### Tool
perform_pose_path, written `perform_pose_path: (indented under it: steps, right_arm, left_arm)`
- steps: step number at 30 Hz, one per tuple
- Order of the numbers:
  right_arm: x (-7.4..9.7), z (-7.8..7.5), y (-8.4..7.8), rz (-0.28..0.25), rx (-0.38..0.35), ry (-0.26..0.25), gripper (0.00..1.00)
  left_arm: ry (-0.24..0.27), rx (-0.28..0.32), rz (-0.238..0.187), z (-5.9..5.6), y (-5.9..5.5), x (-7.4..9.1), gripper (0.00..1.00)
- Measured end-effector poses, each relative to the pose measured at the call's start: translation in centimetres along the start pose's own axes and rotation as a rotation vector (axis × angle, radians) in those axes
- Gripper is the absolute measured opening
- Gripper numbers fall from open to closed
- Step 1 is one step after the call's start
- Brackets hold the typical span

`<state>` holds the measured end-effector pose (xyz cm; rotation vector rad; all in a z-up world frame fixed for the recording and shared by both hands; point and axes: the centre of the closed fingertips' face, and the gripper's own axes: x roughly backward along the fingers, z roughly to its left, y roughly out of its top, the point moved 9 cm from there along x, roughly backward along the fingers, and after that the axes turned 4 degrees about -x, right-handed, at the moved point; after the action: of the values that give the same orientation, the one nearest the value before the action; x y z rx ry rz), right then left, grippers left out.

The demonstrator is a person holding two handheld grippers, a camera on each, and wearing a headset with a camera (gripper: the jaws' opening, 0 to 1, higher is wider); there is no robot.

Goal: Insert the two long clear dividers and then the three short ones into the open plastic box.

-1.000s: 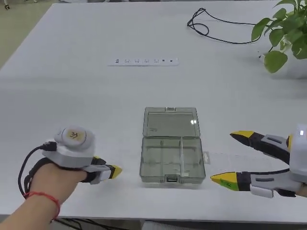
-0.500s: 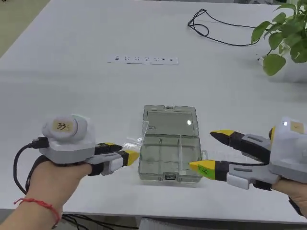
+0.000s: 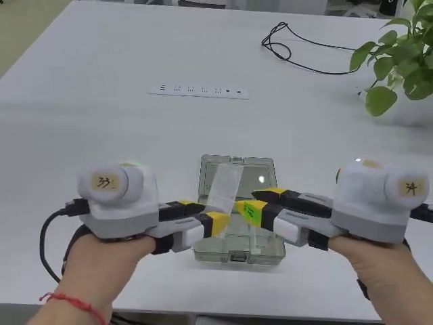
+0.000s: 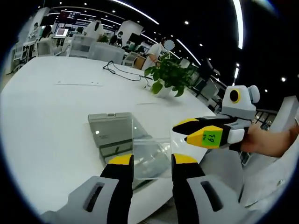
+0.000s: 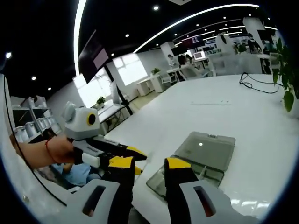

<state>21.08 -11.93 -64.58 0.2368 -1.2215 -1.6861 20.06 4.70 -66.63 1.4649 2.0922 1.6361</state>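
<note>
Yellow-tipped fingers (image 4: 120, 161) of my left gripper (image 4: 153, 159) were clamped on a thin, clear rectangular divider (image 3: 223, 188), held tilted above the smoky translucent box (image 3: 210, 253) at lower centre of the head view. My right gripper (image 3: 260, 200) had its fingers slightly apart, just beside the sheet.

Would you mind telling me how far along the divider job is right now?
Early days. Done: one upright divider already stands in the open plastic box. In hand: the left gripper holds a loose clear divider above the box, and the right gripper is beside it with its jaws open. Left: seating this one and the remaining dividers.
</note>
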Motion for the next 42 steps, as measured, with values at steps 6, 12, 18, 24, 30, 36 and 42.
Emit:
perform_pose_path:
  steps: [6,12,18,24,30,36,42]
  right_arm:
    - [-0.5,-0.2,-0.2,0.010,-0.076,-0.026,0.19]
    - [-0.9,-0.2,-0.4,0.020,-0.118,-0.039,0.13]
    - [-1.0,0.1,-0.6,0.026,-0.174,-0.059,0.07]
    - [-1.2,0.2,-0.5,0.031,-0.176,-0.076,0.06]
    - [-1.3,0.3,-0.4,0.045,-0.179,-0.082,0.06]
    - [-1.3,0.2,0.1,0.046,-0.194,-0.095,0.07]
    - [-1.3,-0.2,0.6,0.049,-0.210,-0.119,0.07]
  left_arm:
    - [-0.026,-0.022,0.001,-0.3,0.2,-0.4,0.30]
    - [-0.036,-0.035,0.004,-0.6,0.4,-0.6,0.30]
    - [-0.030,-0.043,0.006,-0.6,0.3,-0.8,0.31]
    - [-0.034,-0.033,0.000,-0.9,0.2,-1.0,0.34]
    - [-0.046,-0.056,0.006,-0.9,0.1,-0.9,0.37]
    - [-0.054,-0.123,0.016,-0.3,-0.2,-0.3,0.49]
    - [-0.070,-0.209,0.034,0.9,-0.6,0.5,0.59]
